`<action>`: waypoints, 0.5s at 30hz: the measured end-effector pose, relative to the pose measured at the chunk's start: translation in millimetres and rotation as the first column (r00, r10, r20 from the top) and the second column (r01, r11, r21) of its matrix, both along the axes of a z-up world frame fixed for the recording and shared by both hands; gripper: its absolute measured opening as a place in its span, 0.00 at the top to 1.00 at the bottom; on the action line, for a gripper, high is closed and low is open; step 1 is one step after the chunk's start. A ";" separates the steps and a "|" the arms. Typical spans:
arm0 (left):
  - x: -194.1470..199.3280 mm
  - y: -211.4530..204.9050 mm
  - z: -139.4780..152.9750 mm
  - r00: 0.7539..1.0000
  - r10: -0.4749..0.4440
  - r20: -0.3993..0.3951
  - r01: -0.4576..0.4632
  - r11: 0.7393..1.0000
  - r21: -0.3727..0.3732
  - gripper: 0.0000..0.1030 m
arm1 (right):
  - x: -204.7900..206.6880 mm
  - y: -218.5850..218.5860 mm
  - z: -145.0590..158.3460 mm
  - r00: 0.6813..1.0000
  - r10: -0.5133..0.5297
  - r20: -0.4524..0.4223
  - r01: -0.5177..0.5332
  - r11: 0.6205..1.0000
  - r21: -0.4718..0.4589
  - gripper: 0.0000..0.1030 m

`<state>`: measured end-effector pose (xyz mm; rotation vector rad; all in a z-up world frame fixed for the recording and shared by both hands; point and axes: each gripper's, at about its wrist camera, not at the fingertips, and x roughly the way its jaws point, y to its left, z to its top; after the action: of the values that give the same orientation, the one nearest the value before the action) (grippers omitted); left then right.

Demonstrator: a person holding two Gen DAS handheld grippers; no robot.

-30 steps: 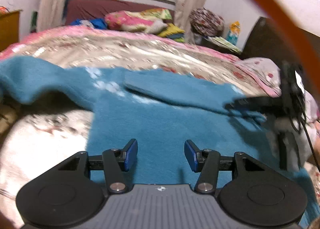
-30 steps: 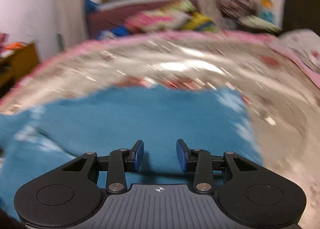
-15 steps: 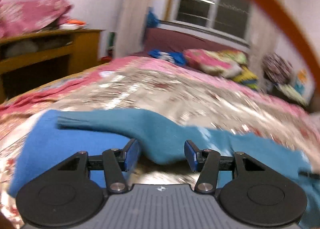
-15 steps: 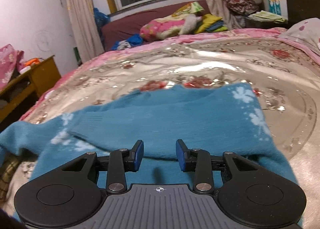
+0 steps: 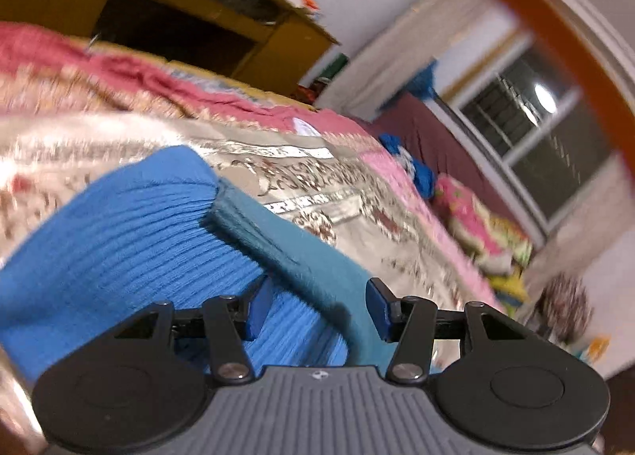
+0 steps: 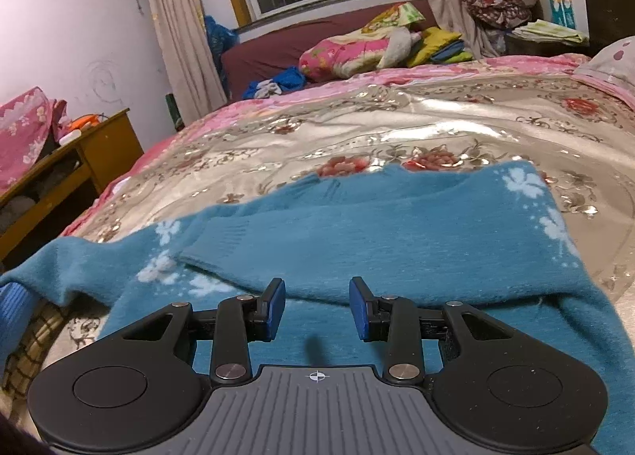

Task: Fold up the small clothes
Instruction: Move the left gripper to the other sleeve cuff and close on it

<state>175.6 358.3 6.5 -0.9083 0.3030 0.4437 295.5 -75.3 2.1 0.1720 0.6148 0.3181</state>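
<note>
A small teal sweater (image 6: 397, 232) with white flower prints lies flat on the bed, one sleeve folded across its body. Its other sleeve (image 6: 59, 268) stretches out to the left, ending in a bright blue ribbed cuff (image 6: 14, 306). In the left wrist view that cuff (image 5: 131, 248) and the teal sleeve (image 5: 301, 252) fill the foreground. My left gripper (image 5: 315, 310) is open, its fingers on either side of the sleeve just past the cuff. My right gripper (image 6: 317, 306) is open and empty, low over the sweater's lower part.
The bed has a shiny floral quilt (image 6: 397, 129) with a pink border. A wooden bedside cabinet (image 6: 79, 161) stands left of the bed. Piled bedding (image 6: 357, 50) lies on a maroon bench under the window. A pillow (image 6: 611, 58) sits at far right.
My left gripper has swung left and tilted, closing in on the outstretched sleeve's blue cuff. My right gripper has stayed almost still over the sweater.
</note>
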 end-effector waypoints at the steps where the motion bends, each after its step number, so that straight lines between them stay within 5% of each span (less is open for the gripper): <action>1: 3.8 2.6 -1.2 1.000 0.014 0.004 -0.014 1.000 -0.015 0.45 | 0.1 1.8 -0.6 1.000 0.002 0.001 -0.002 1.000 0.000 0.67; 6: 19.0 -0.9 -0.6 0.997 0.067 -0.028 -0.067 0.998 0.010 0.36 | 0.0 10.2 -3.9 1.000 0.018 -0.009 -0.018 1.000 0.012 0.67; 10: 32.0 -2.7 0.5 0.993 0.102 -0.053 -0.099 0.993 0.065 0.42 | -2.3 14.6 -5.3 0.999 0.037 -0.012 -0.037 0.999 0.015 0.67; 12: 32.6 -1.7 1.2 0.991 0.112 -0.071 -0.107 0.992 0.072 0.62 | -3.6 15.5 -4.5 0.999 0.046 -0.013 -0.045 0.999 0.018 0.67; 15: 33.8 -0.2 3.5 0.993 0.091 -0.075 -0.085 0.993 0.075 0.78 | -4.8 14.4 -0.9 0.999 0.054 -0.009 -0.053 0.998 0.026 0.67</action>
<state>209.4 358.0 10.0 -0.8373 0.3169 0.5693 290.6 -60.9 1.2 0.1826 0.6263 0.3772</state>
